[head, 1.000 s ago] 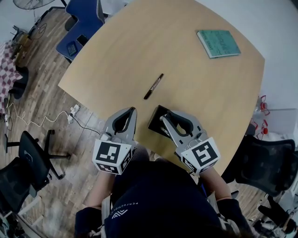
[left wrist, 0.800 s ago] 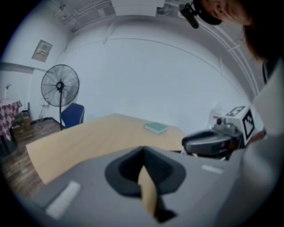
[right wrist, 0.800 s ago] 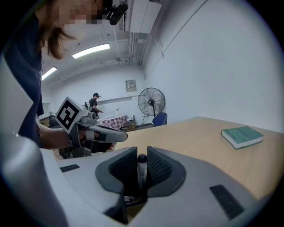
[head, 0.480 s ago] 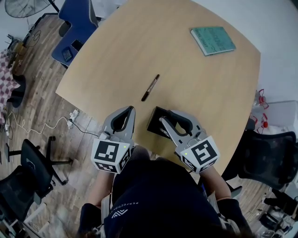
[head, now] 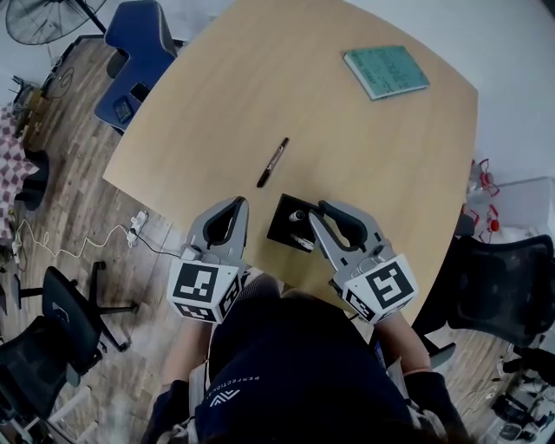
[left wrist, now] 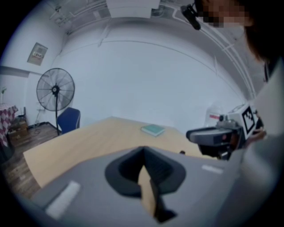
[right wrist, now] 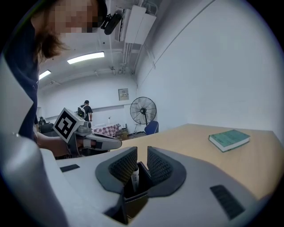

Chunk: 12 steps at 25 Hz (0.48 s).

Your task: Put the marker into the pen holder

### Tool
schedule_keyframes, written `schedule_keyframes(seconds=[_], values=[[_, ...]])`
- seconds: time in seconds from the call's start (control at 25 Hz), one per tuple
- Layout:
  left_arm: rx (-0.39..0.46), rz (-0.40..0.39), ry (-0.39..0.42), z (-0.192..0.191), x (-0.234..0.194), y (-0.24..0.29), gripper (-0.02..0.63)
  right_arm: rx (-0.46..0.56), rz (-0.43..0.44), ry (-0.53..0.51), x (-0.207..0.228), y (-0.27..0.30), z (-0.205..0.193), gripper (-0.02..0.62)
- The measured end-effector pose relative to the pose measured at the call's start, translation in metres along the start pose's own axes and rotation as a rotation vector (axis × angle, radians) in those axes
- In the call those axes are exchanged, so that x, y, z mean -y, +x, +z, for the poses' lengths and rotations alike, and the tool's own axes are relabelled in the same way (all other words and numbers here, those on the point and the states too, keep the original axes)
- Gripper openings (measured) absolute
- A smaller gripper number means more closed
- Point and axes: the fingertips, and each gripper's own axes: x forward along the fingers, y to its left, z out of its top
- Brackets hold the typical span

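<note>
A black marker (head: 272, 162) lies on the round wooden table (head: 364, 165), a little beyond both grippers. The black square pen holder (head: 284, 223) stands near the table's front edge and has a white pen (right wrist: 135, 178) in it. My right gripper (head: 307, 213) reaches over the holder's right side. Its jaws stand a narrow gap apart around the holder's rim (right wrist: 141, 182). My left gripper (head: 238, 206) rests shut at the table edge, left of the holder, with nothing in it. The marker does not show in either gripper view.
A green book (head: 386, 72) lies at the far right of the table. A blue chair (head: 139, 43) stands at the far left and black office chairs (head: 499, 295) at the right and lower left. A floor fan (head: 35, 13) stands in the top left corner.
The head view has shifted, so the table sits a little further left. My right gripper swung slightly to the right over the holder. The marker and left gripper stayed put.
</note>
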Motion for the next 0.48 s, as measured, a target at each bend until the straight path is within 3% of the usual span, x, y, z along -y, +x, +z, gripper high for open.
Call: schedule_keyframes(seconds=[0.48], values=[[0.053,0.042,0.005,0.007,0.018,-0.028,0.005,-0.01,-0.022,-0.019,-0.006,-0.031,-0.012,0.046]])
